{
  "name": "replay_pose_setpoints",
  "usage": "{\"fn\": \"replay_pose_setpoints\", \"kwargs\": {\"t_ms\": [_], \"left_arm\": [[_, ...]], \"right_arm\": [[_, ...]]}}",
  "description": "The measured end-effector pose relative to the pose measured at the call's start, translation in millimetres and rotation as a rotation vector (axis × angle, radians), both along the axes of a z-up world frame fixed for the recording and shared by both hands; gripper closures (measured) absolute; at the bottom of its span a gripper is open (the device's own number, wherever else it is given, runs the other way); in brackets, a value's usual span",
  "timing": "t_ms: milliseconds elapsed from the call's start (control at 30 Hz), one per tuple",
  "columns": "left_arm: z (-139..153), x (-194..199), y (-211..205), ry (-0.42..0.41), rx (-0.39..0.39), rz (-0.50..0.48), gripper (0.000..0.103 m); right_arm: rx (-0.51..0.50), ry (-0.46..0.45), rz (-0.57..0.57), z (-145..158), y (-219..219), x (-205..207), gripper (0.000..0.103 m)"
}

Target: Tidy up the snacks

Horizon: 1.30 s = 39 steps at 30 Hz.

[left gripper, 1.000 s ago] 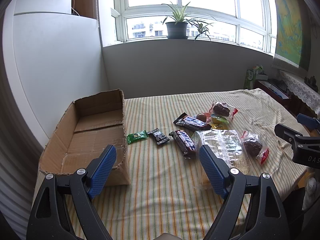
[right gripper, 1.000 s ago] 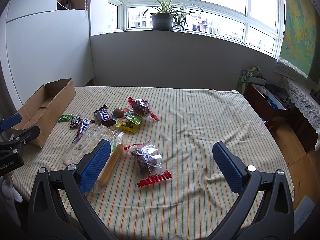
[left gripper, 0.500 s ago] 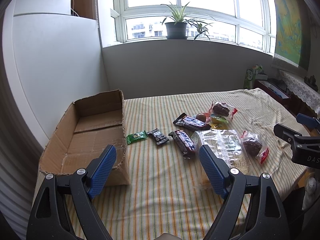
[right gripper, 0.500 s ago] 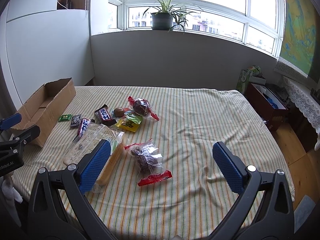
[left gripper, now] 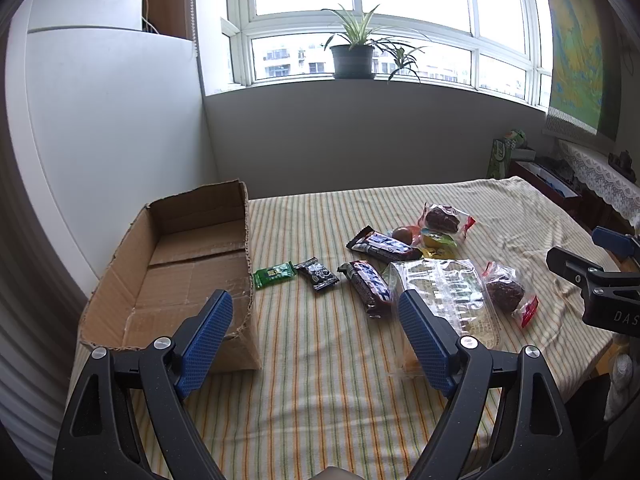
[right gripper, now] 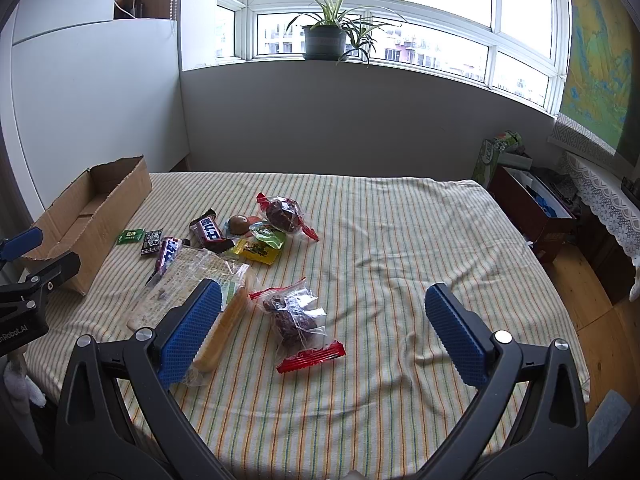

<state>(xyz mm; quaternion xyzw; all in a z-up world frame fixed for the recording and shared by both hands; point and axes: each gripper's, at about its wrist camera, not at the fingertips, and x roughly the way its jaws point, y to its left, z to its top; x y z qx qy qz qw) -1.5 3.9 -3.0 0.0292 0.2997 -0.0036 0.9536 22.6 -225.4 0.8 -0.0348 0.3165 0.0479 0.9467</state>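
An open, empty cardboard box [left gripper: 188, 276] stands at the table's left; it also shows in the right wrist view [right gripper: 92, 216]. Snacks lie on the striped cloth: a green packet [left gripper: 274, 274], a small black packet [left gripper: 318, 274], two dark chocolate bars [left gripper: 370, 286] [left gripper: 384, 245], a large clear bread bag [left gripper: 448, 296], a clear bag with a brown cake [right gripper: 294, 316], another beyond it [right gripper: 282, 214]. My left gripper [left gripper: 312, 336] is open and empty above the near edge, by the box corner. My right gripper [right gripper: 320, 332] is open and empty, above the nearer cake bag.
A yellow packet [right gripper: 258, 248] and a round brown snack [right gripper: 238, 224] lie among the pile. The striped tablecloth [right gripper: 400, 240] is wrinkled at the right. A potted plant [right gripper: 326, 40] stands on the windowsill. A dark cabinet [right gripper: 532, 208] stands right of the table.
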Motion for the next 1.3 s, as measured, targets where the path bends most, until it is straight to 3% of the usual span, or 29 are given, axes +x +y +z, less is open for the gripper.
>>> {"fn": "replay_pose_setpoints", "kwargs": {"t_ms": [1300], "left_arm": [[-0.6,-1.1,-2.2,0.010,-0.008,-0.025,0.018]], "right_arm": [[0.020,0.029,0.019,-3.7,0.4,1.3,0.000]]}}
